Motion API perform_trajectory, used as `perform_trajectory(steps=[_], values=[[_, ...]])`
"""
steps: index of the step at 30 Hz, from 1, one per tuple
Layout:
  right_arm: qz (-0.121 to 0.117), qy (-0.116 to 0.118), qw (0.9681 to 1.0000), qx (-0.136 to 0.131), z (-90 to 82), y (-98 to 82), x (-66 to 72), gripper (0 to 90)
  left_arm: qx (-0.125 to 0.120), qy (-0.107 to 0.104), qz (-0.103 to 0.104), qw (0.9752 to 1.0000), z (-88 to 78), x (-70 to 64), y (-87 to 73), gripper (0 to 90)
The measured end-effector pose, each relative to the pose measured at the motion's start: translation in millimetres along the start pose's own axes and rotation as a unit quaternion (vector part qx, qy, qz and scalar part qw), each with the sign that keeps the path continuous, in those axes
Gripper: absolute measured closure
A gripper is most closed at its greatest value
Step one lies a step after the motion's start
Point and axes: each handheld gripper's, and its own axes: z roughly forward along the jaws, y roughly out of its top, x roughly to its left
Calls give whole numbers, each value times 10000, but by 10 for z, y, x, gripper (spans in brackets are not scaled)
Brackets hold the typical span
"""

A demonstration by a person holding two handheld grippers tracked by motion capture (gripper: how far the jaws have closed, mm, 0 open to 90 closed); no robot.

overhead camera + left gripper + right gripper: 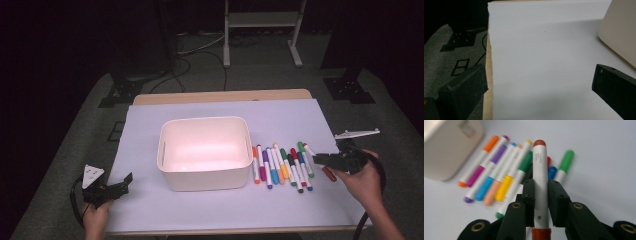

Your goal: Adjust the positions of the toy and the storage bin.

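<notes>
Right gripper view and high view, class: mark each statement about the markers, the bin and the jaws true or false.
1. The right gripper has its jaws shut on a red-capped marker. True.
2. The cream bin holds several markers. False: it is empty.
3. The left gripper grips a marker. False: its jaws stand open over bare white paper.
4. The row of markers lies right of the bin. True.

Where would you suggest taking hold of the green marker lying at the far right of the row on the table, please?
Probably at the white barrel of the green marker, midway along, coming straight down with the jaws set across its width. It lies flat, with bare table to its right, so one jaw has room there. The neighbouring blue marker crowds the left side, so that jaw needs care.
</notes>
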Motion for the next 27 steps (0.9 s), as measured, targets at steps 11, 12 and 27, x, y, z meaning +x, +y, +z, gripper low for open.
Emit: perform_trajectory(steps=[11, 12, 27], values=[[-642, 1126, 9911, -305, -341, 534, 494, 756, -22, 1, 18, 10000, -2, -5, -2, 0], [-691, 1158, 9904, -308, -351, 571, 526, 756, -6, -6, 26, 10000, -2, -4, -1, 0], [-1380, 1964, 9702, -324, -329, 1044, 1114, 756, 45, -59, 17, 10000, 9, -2, 3, 0]])
